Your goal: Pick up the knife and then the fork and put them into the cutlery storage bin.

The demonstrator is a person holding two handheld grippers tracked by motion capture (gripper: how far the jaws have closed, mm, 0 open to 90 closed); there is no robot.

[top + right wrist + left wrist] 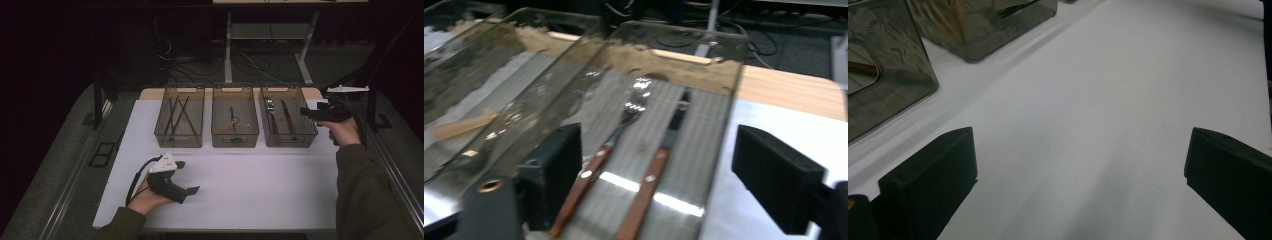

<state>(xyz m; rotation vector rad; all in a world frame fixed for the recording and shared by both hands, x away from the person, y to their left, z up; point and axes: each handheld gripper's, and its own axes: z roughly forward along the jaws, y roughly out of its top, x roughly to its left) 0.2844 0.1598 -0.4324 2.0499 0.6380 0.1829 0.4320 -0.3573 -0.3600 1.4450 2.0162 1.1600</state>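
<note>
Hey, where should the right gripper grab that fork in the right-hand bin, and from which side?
Probably by its wooden handle, coming straight down from above. The fork lies flat along the bin, close beside the knife, and the walls block any sideways approach. The right gripper is open; its fingers should straddle the handle crosswise.

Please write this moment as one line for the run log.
left gripper: open, empty, over table | right gripper: open, empty, above right bin | bin holds: fork, knife
</note>
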